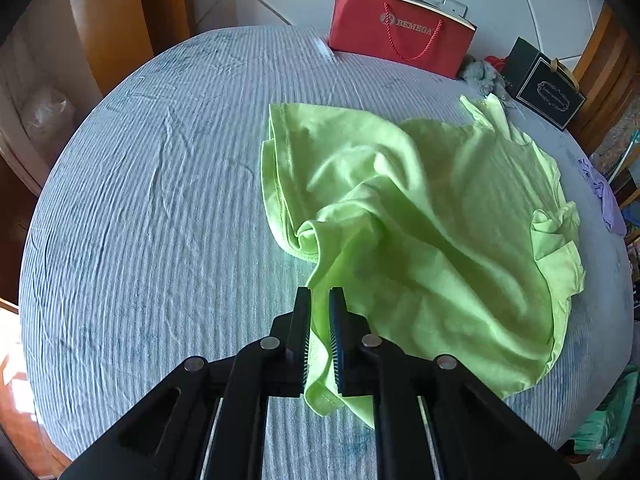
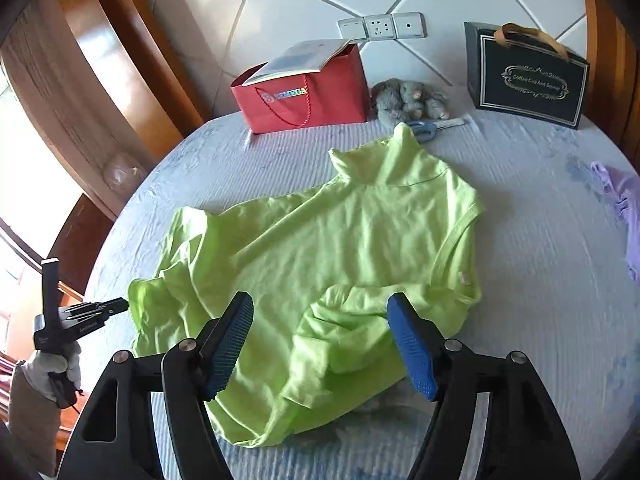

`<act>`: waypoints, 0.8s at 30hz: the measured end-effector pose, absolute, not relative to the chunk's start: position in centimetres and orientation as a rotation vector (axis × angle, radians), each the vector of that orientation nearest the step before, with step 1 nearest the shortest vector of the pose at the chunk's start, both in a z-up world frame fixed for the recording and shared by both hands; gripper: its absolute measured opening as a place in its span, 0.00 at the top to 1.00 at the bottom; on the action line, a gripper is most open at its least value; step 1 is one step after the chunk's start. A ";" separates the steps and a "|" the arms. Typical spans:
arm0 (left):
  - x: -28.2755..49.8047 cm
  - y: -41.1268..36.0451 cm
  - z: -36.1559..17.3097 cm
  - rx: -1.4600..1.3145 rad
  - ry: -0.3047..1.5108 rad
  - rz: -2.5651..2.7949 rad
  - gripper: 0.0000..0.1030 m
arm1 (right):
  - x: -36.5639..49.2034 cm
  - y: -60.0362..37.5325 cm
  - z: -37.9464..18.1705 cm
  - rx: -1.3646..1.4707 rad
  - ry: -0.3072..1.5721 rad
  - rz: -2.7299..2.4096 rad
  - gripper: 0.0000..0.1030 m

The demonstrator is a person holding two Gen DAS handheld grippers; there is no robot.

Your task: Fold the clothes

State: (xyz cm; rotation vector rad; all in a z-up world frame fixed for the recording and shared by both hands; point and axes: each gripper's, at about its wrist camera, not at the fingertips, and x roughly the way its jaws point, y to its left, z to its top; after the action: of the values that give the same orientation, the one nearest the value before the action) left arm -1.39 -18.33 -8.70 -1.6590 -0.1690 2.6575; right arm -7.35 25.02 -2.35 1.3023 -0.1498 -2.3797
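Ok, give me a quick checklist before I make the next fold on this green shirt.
1. Left claw gripping the green shirt: ok, shut on an edge near the hem.
2. Right claw free to grasp: ok, open above the cloth, pinching nothing.
3. Shirt lying flat: not ok, bunched and wrinkled, one sleeve crumpled below the right claw.
4. Room on the bedsheet: ok, bare sheet beside the shirt.
5. Scissors clear of the shirt: cannot tell, they lie right at the collar.
6. Red bag out of the way: ok.
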 end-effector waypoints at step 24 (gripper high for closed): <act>0.8 -15.6 -13.3 -1.791 -0.221 2.561 0.88 | -11.8 21.9 -12.6 1.641 -0.007 -2.223 0.97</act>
State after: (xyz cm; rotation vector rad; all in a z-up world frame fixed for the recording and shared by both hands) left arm 0.84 -15.61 -13.27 -1.7909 -0.2214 2.5610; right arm -11.77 21.87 -12.58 1.6414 -0.0071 -2.2230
